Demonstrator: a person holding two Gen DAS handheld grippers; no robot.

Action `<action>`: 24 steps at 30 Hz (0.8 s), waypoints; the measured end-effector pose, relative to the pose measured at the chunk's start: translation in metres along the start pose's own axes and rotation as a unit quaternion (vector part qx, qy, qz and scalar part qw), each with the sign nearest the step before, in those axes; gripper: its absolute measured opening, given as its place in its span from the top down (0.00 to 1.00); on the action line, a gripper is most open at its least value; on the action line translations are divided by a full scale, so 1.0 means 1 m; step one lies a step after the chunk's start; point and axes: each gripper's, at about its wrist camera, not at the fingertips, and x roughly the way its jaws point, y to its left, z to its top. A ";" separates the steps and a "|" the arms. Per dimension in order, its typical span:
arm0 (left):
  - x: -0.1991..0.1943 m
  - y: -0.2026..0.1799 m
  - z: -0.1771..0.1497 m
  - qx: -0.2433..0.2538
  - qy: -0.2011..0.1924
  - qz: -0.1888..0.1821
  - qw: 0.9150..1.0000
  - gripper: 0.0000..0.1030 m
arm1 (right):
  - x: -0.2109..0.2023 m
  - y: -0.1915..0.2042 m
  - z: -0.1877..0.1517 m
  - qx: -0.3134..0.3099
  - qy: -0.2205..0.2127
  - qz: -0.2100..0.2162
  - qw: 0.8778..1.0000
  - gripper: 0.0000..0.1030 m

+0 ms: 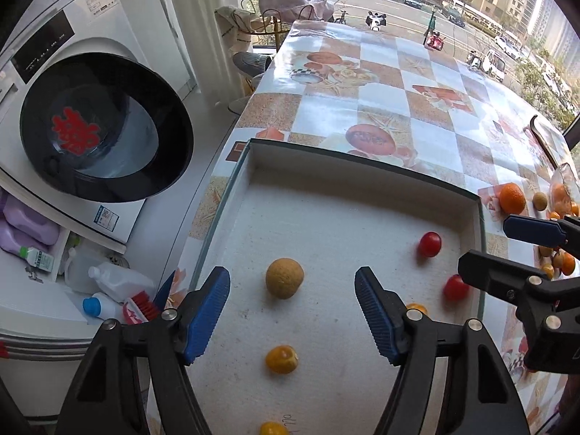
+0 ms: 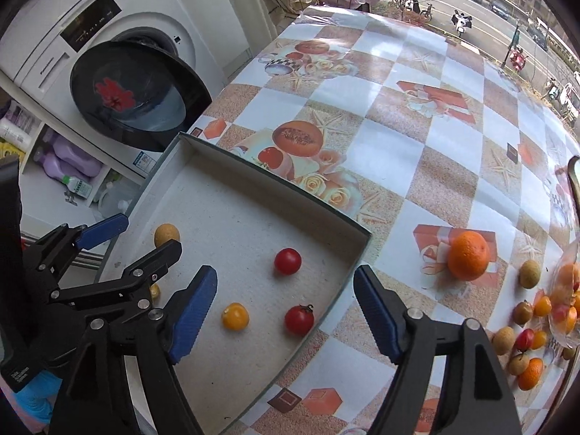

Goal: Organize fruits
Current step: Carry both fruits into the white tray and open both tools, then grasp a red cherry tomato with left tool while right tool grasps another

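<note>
Both claws, left [image 1: 291, 315] and right [image 2: 284, 311], hang spread and empty over the tray [image 2: 275, 181]; next, likely fetch the orange [image 2: 467, 255].

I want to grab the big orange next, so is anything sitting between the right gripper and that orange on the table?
Nothing visible blocks it. The right gripper, open and empty, hovers at the near corner of the white shallow box, and only bare checked tablecloth lies between it and the large round orange.

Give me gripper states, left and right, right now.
Left gripper: open, empty, over the box near the tan round fruit.
Right gripper: open, empty, above the box's right edge.
</note>
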 end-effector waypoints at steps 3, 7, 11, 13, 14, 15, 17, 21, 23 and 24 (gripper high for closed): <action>-0.012 -0.020 -0.005 0.018 -0.003 -0.013 1.000 0.30 | -0.014 -0.020 -0.016 0.030 -0.006 -0.006 1.000 0.21; -0.027 -0.056 -0.016 0.052 -0.008 -0.028 0.998 0.30 | -0.031 -0.056 -0.046 0.085 -0.001 -0.015 0.996 0.21; -0.040 -0.094 -0.028 0.083 -0.008 -0.053 0.995 0.30 | -0.048 -0.094 -0.084 0.133 0.007 -0.036 0.990 0.21; -0.045 -0.113 -0.034 0.099 -0.007 -0.064 0.993 0.30 | -0.057 -0.113 -0.104 0.154 0.012 -0.049 0.987 0.21; -0.047 -0.122 -0.037 0.106 -0.006 -0.069 0.992 0.30 | -0.060 -0.122 -0.114 0.165 0.015 -0.055 0.985 0.21; -0.048 -0.131 -0.040 0.114 -0.005 -0.074 0.991 0.30 | -0.064 -0.132 -0.125 0.175 0.017 -0.061 0.982 0.21; -0.048 -0.149 -0.047 0.128 0.001 -0.082 0.988 0.30 | -0.072 -0.151 -0.145 0.195 0.023 -0.072 0.978 0.21; -0.043 -0.179 -0.065 0.153 0.017 -0.096 0.983 0.30 | -0.081 -0.181 -0.177 0.226 0.032 -0.088 0.970 0.21; -0.039 -0.190 -0.074 0.168 0.022 -0.095 0.981 0.30 | -0.084 -0.192 -0.188 0.237 0.034 -0.093 0.966 0.21; -0.038 -0.194 -0.078 0.173 0.027 -0.095 0.980 0.30 | -0.084 -0.196 -0.193 0.240 0.035 -0.095 0.965 0.21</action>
